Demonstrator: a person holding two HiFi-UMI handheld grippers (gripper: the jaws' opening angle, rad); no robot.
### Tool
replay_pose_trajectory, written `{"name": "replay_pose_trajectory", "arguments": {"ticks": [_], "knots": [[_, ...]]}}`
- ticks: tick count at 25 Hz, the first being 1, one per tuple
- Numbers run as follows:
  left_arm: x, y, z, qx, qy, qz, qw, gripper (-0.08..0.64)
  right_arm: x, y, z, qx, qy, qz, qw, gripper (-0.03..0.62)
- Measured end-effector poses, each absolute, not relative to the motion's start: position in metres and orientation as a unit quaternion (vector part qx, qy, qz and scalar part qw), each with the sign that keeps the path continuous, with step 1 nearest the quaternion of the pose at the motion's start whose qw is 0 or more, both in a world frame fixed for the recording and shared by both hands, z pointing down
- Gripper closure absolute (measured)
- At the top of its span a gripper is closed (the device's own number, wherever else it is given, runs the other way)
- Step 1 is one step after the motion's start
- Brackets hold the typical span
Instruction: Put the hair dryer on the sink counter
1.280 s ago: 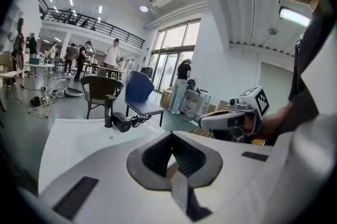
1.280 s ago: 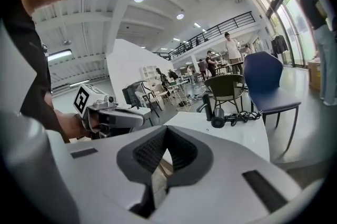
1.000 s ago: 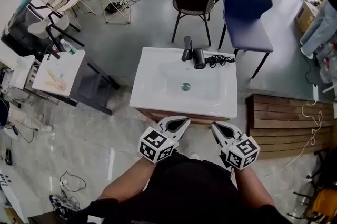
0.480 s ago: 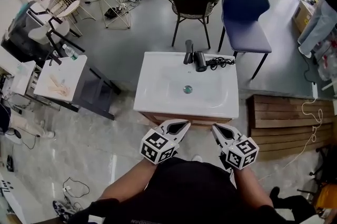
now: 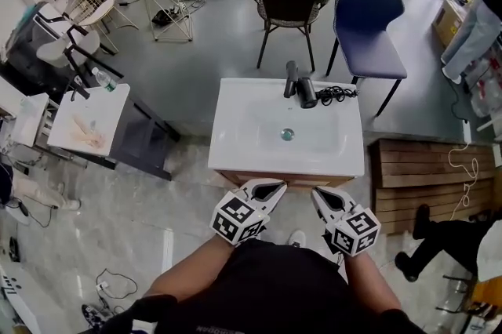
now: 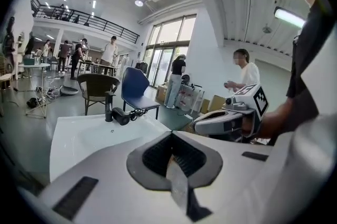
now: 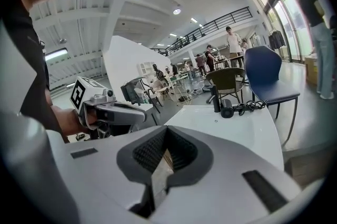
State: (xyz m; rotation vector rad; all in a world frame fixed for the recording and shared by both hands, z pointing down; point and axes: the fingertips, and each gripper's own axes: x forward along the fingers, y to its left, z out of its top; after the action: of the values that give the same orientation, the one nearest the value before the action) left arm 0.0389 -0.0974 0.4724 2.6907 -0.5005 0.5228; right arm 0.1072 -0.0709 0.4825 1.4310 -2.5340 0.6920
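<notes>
1. Nearest in, at 6 o'clock of the head view, the person's dark top fills the bottom edge, and both arms reach forward from it.
2. Left gripper (image 5: 270, 186): jaws pressed fully together, nothing between them. It hovers over the floor just short of the sink's near edge.
3. Right gripper (image 5: 320, 193): same story, jaws closed tight and empty. It sits at 3 o'clock of the left one, the two well apart.
4. Next out, the white sink counter (image 5: 235, 156), with the drain (image 5: 287, 134) in the middle of the basin.
5. And there's the hair dryer (image 5: 307, 93), lying on the counter's far rim at 12 o'clock. It is just beside the black faucet (image 5: 290, 78), on its 3 o'clock side.
6. Its black cord (image 5: 337, 95) lies bunched on the rim, running off toward 3 o'clock.
7. Beyond the sink, a brown chair (image 5: 286, 7) stands at 12 o'clock and a blue chair (image 5: 369, 19) at 1 o'clock.
8. Out at 3 o'clock of the sink lies a wooden slatted platform (image 5: 416, 183); at 9 o'clock, a small white table (image 5: 86, 121).
</notes>
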Motion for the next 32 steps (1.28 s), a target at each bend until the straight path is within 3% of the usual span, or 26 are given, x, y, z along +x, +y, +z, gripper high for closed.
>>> {"name": "replay_pose_trajectory", "arguments": {"ticks": [32], "knots": [[0.019,-0.062,0.463,0.957,-0.158,0.174,0.172,0.560,0.083,-0.036,0.477,0.493,-0.839,0.217,0.077,0.589]]}}
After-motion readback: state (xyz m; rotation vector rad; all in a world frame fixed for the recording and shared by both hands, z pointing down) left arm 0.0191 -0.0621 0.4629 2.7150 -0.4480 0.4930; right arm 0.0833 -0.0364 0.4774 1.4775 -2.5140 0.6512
